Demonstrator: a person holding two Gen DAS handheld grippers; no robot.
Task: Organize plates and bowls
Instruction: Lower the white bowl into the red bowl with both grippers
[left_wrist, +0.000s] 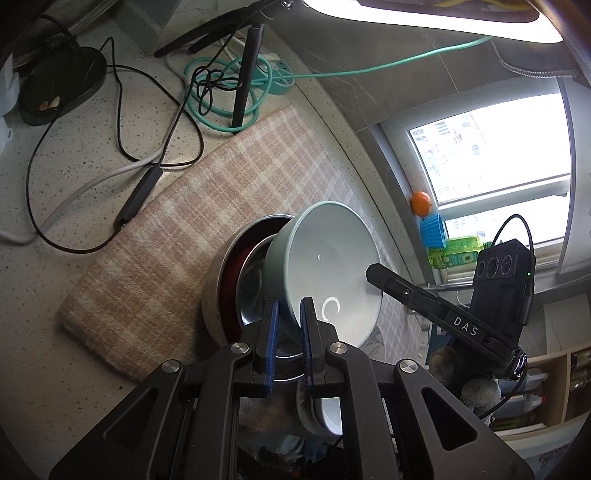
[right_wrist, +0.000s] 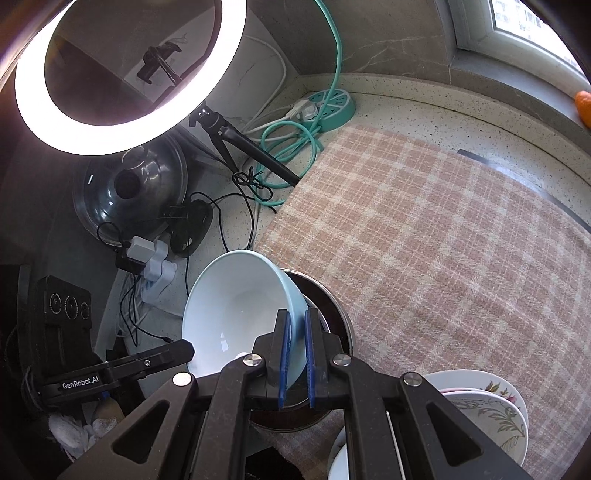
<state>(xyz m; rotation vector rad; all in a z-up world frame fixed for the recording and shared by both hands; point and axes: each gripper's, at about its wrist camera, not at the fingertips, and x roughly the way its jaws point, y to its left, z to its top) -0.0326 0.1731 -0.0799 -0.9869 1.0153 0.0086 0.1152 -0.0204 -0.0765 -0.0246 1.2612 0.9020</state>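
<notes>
Speckled pale worktop (right_wrist: 413, 110) under a window, spread with a pink plaid cloth (right_wrist: 443, 240). At the cloth's near edge, a pale blue bowl (left_wrist: 325, 258), tilted steeply on its side, leaning into a round metal dish with a dark red inner wall (left_wrist: 225, 273). Left tongs (left_wrist: 288, 332) clenched on the blue bowl's rim, one blue pad on the outer wall, the other inside. Right tongs (right_wrist: 295, 354) likewise clamped on the rim of the same bowl, seen from the opposite side, pads close together with the bowl wall between them. Each tool's black body visible in the other's view, reaching toward the bowl. Just beside the right tongs, toward the lower right, a stack of white floral plates (right_wrist: 498, 410), resting on the cloth. Farther out, off the cloth: a teal round power strip (right_wrist: 332, 107) with its teal cable (right_wrist: 291, 147) looped on the worktop, a black tripod (right_wrist: 236, 144) carrying a lit ring light (right_wrist: 33, 118), a dark domed pot lid (right_wrist: 129, 188), black wires and a white adapter block (right_wrist: 147, 254). On the window ledge, an orange fruit (left_wrist: 422, 203) and a blue cup-shaped item (left_wrist: 432, 230).
</notes>
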